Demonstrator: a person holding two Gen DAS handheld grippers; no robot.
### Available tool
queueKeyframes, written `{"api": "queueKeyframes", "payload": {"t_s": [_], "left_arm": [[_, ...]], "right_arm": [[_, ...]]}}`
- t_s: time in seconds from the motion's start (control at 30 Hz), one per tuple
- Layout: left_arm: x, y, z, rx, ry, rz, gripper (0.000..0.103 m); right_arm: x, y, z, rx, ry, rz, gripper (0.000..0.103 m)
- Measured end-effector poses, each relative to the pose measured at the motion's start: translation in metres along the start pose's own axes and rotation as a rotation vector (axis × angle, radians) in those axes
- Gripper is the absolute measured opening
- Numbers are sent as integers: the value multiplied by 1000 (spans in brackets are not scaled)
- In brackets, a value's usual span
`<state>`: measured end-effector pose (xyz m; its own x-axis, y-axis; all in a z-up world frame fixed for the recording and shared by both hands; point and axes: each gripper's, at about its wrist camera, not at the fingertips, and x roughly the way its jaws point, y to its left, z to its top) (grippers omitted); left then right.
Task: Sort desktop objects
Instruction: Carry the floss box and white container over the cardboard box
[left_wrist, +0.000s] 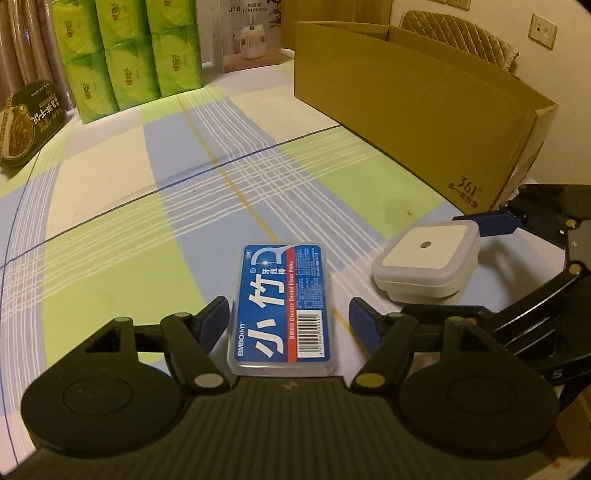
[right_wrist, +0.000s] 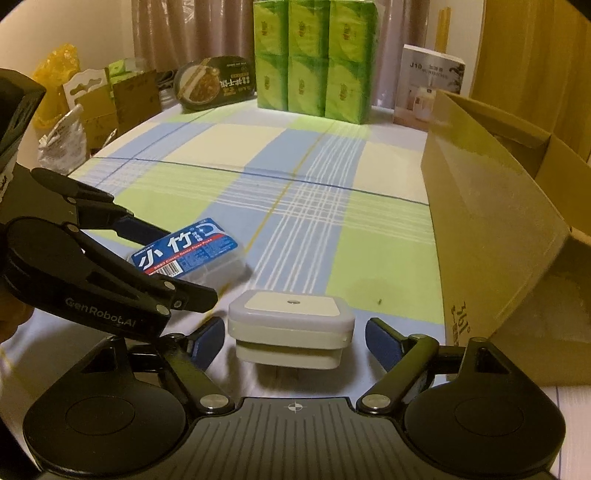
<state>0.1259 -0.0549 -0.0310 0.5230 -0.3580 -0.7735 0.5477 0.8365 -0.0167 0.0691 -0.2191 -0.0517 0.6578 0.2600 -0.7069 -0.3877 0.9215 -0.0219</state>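
A clear box of dental floss picks with a blue label (left_wrist: 282, 306) lies flat on the checked tablecloth, between the open fingers of my left gripper (left_wrist: 290, 319); the pads stand apart from its sides. It also shows in the right wrist view (right_wrist: 188, 249). A white square night light (right_wrist: 291, 330) sits on the cloth between the open fingers of my right gripper (right_wrist: 295, 341), with gaps on both sides. It also shows in the left wrist view (left_wrist: 426, 264), to the right of the floss box.
An open brown cardboard box (left_wrist: 406, 107) stands at the right (right_wrist: 491, 229). At the back are green tissue packs (left_wrist: 129, 55), a humidifier box (left_wrist: 247, 37) and a noodle bowl (left_wrist: 27, 125). The table edge curves at left, with bags beyond (right_wrist: 62, 144).
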Motion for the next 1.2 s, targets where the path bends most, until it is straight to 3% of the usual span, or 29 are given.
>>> {"api": "queueKeyframes", "payload": {"t_s": [0.07,0.13,0.2,1.2], "left_arm": [[3,3,0,-17,11,-6,65],[5,6,-1,-35,21,-13,55],[4,6,-2,-38,16,-8,53],[-4,-4,-2,-33,10,-14,52]], "right_arm": [[0,0,0,-7,-8,-4,63],[1,0,-1,-8,-10,-7,63],[1,1,-1,-7,-11,-8,62],[-20,-1,-6,22,-29,-42,62]]}}
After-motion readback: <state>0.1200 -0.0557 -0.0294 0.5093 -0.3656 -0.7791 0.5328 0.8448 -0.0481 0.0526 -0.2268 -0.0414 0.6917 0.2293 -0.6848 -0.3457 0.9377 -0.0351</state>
